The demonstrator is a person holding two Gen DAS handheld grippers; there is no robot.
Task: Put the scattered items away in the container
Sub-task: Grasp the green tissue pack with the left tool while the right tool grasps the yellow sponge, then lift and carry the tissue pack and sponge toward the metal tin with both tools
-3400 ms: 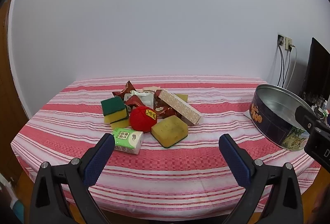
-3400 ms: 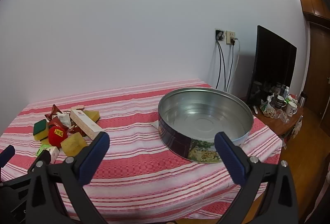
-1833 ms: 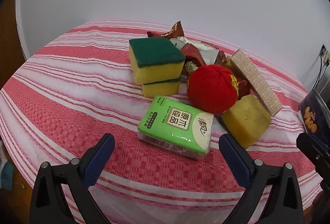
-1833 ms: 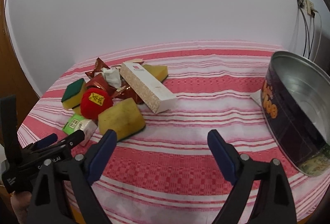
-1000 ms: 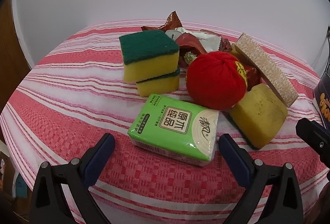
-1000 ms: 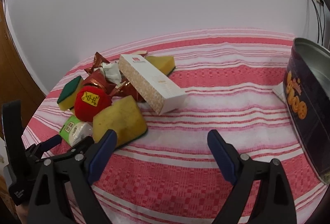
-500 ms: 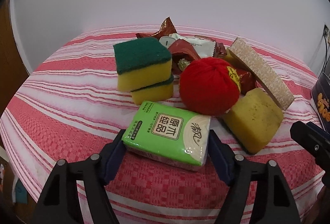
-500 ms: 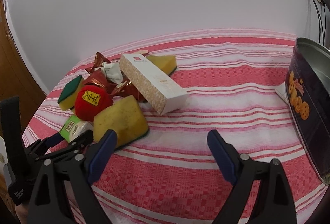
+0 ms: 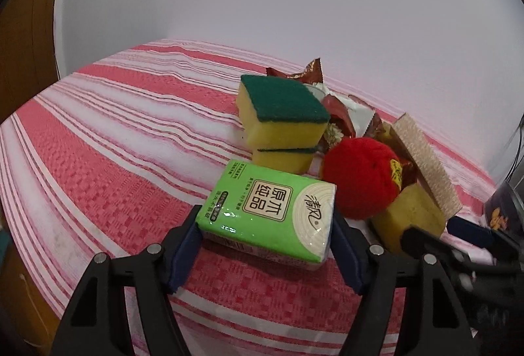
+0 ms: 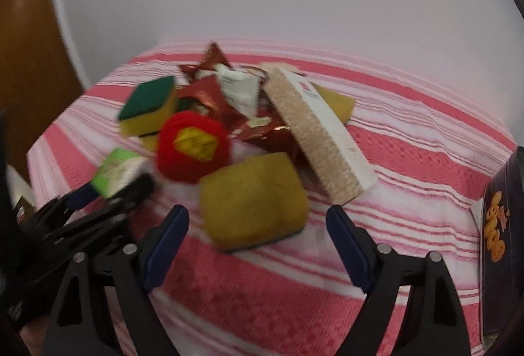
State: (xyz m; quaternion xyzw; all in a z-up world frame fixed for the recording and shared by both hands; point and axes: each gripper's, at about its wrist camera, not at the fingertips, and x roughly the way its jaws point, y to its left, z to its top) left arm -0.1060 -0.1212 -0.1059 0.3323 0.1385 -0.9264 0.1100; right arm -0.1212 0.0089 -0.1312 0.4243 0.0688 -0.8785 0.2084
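My left gripper (image 9: pixel 267 246) is shut on a green tissue pack (image 9: pixel 268 208), its blue pads pressed on both ends; the pack seems lifted slightly off the cloth. It also shows in the right wrist view (image 10: pixel 114 170). Behind it lie two stacked green-topped yellow sponges (image 9: pixel 281 123), a red ball (image 9: pixel 360 177), a plain yellow sponge (image 9: pixel 411 215), a long beige box (image 9: pixel 425 162) and red wrappers (image 9: pixel 337 116). My right gripper (image 10: pixel 257 239) is open, with the plain yellow sponge (image 10: pixel 253 200) just ahead of its fingers. The dark tin (image 10: pixel 501 225) is at the right edge.
The table has a red and white striped cloth (image 9: pixel 98 166). A white wall stands behind it. Brown wood (image 10: pixel 29 67) shows at the left. The right gripper's body (image 9: pixel 458 251) sits close to the right of the tissue pack. The right wrist view is blurred.
My left gripper has closed on the tissue pack and tilted. My right gripper has moved forward and left up to the plain yellow sponge.
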